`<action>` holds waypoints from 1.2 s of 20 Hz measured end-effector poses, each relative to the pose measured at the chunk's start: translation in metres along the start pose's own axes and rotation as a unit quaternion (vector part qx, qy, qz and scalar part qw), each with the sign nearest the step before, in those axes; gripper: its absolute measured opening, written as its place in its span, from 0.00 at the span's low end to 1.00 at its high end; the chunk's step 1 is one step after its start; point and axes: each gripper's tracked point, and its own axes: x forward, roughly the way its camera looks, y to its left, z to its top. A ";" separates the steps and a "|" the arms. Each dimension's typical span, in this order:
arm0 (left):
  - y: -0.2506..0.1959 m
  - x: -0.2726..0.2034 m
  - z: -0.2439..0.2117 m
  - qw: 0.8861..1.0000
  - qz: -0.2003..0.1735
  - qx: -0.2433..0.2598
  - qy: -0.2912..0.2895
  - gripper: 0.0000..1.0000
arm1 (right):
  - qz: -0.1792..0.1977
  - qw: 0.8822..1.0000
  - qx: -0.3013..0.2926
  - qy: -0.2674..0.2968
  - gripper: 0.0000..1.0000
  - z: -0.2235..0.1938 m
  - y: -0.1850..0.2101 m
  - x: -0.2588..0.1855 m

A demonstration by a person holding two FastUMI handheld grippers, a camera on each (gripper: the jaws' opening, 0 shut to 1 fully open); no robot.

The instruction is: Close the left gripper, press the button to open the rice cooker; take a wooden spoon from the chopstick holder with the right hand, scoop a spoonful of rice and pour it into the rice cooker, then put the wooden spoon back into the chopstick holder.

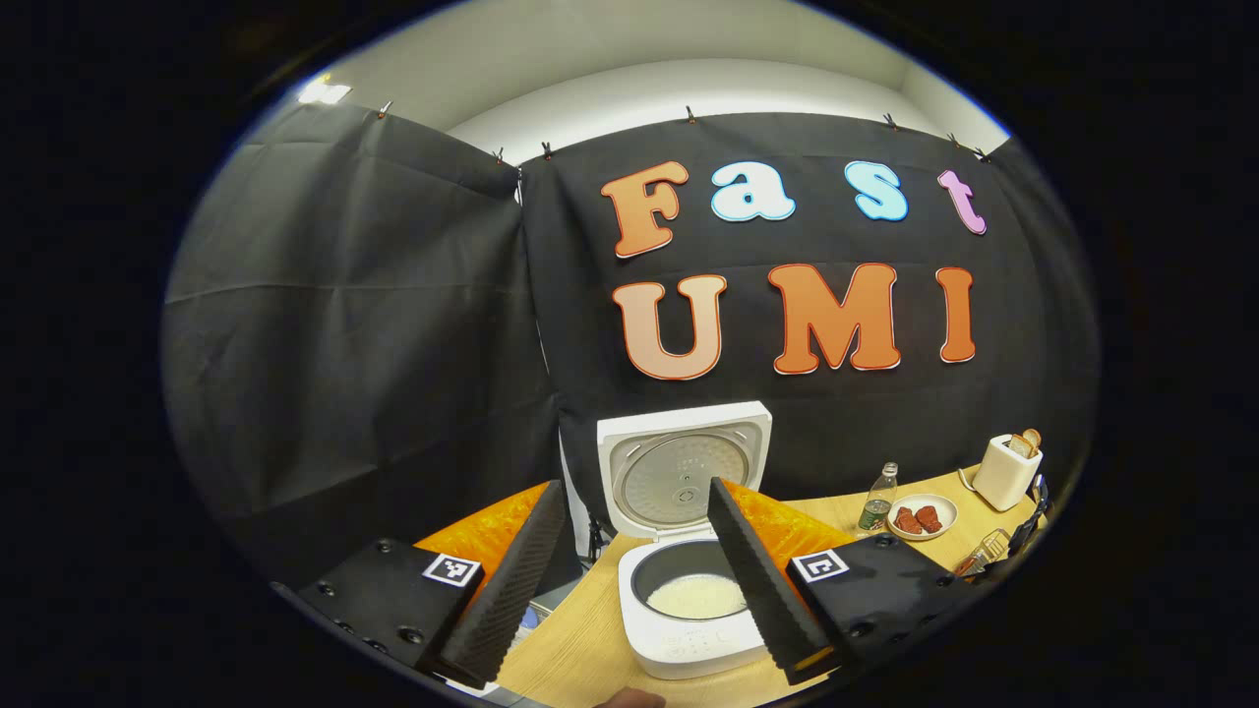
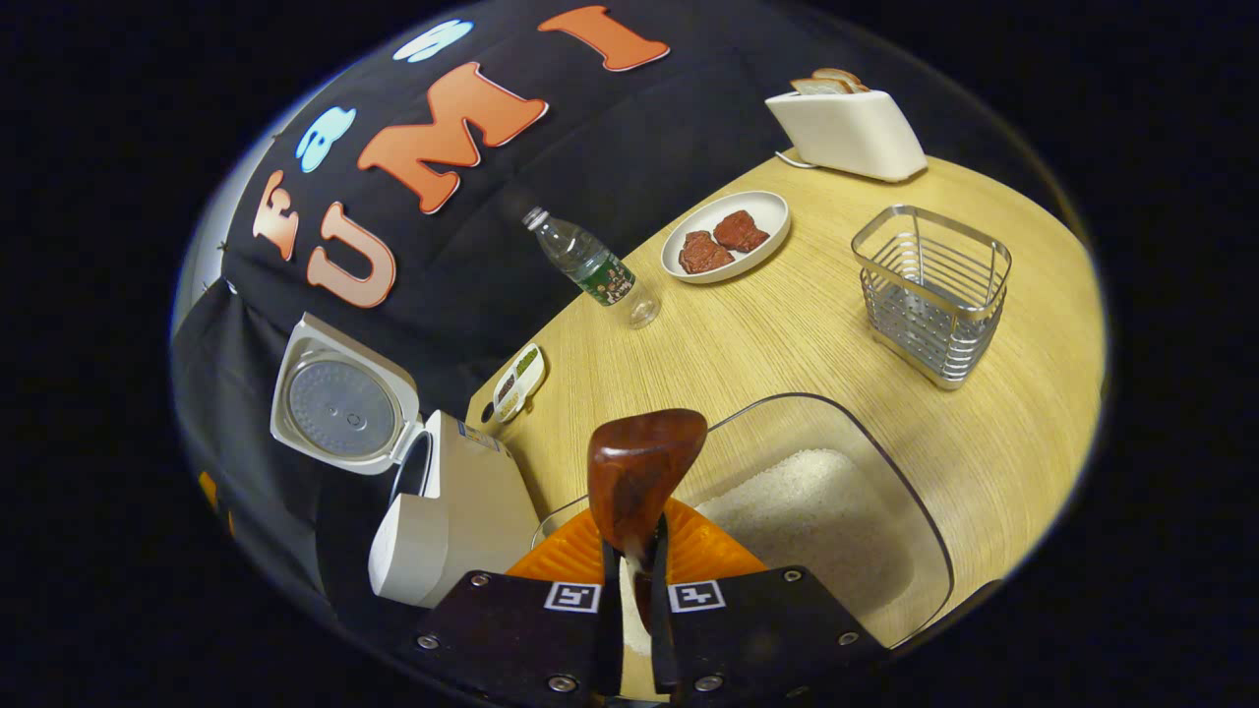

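Observation:
The white rice cooker stands with its lid swung up, and white rice lies in its pot. My left gripper hangs open just in front of it, nothing between its fingers. In the right gripper view, my right gripper is shut on the handle of a brown wooden spoon. The spoon's bowl sticks up over the near left edge of a clear container of rice. No rice shows on the spoon. The wire chopstick holder stands beyond the container. The cooker is to the left.
On the wooden table are a water bottle, a plate with two pieces of meat, a white toaster with bread and a small white oblong object. Black cloth closes off the back.

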 end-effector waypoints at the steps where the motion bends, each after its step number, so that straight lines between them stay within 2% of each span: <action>1: -0.003 0.001 0.000 1.000 -0.001 0.001 -0.001 0.95 | 0.009 1.000 0.018 0.004 0.11 -0.001 -0.001 -0.001; 6: -0.015 0.003 0.002 1.000 -0.006 0.001 0.002 0.95 | 0.041 0.995 0.083 0.026 0.11 0.000 -0.010 0.001; 7: -0.017 0.002 0.003 1.000 -0.008 0.001 0.001 0.99 | 0.046 0.994 0.091 0.029 0.11 -0.001 -0.010 -0.001; 8: -0.020 0.001 0.005 1.000 -0.009 0.002 -0.001 0.95 | 0.052 0.993 0.101 0.031 0.11 0.001 -0.012 -0.002; 10: -0.026 0.001 0.008 1.000 -0.011 0.006 -0.004 0.95 | 0.065 0.990 0.119 0.032 0.11 0.003 -0.014 -0.008; 15: -0.034 0.000 0.006 1.000 -0.014 -0.003 -0.001 0.95 | 0.100 0.984 0.146 0.022 0.11 0.025 -0.008 -0.027; 16: -0.037 0.000 0.005 1.000 -0.015 -0.006 0.001 0.99 | 0.106 0.982 0.154 0.017 0.11 0.032 -0.008 -0.030; 17: -0.037 0.001 0.006 1.000 -0.014 -0.009 0.000 0.95 | 0.112 0.981 0.160 0.014 0.11 0.038 -0.008 -0.034; 18: -0.039 0.001 0.006 1.000 -0.015 -0.011 0.000 0.95 | 0.115 0.979 0.166 0.012 0.11 0.043 -0.009 -0.036; 19: -0.041 0.001 0.004 1.000 -0.015 -0.011 0.002 0.99 | 0.118 0.978 0.173 0.010 0.11 0.048 -0.011 -0.039; 20: -0.043 0.000 0.003 1.000 -0.018 -0.011 0.004 0.95 | 0.121 0.976 0.181 0.006 0.11 0.054 -0.014 -0.041; 21: -0.046 0.000 0.003 1.000 -0.019 -0.012 0.002 0.99 | 0.125 0.974 0.189 0.001 0.11 0.059 -0.014 -0.044; 22: -0.047 0.001 0.004 1.000 -0.019 -0.011 0.002 0.95 | 0.130 0.971 0.199 -0.003 0.11 0.065 -0.016 -0.047; 23: -0.049 0.000 0.003 1.000 -0.019 -0.012 0.001 0.99 | 0.136 0.968 0.208 -0.007 0.11 0.071 -0.014 -0.052; 24: -0.050 0.002 0.004 1.000 -0.019 -0.013 0.000 0.99 | 0.143 0.965 0.218 -0.009 0.11 0.076 -0.012 -0.056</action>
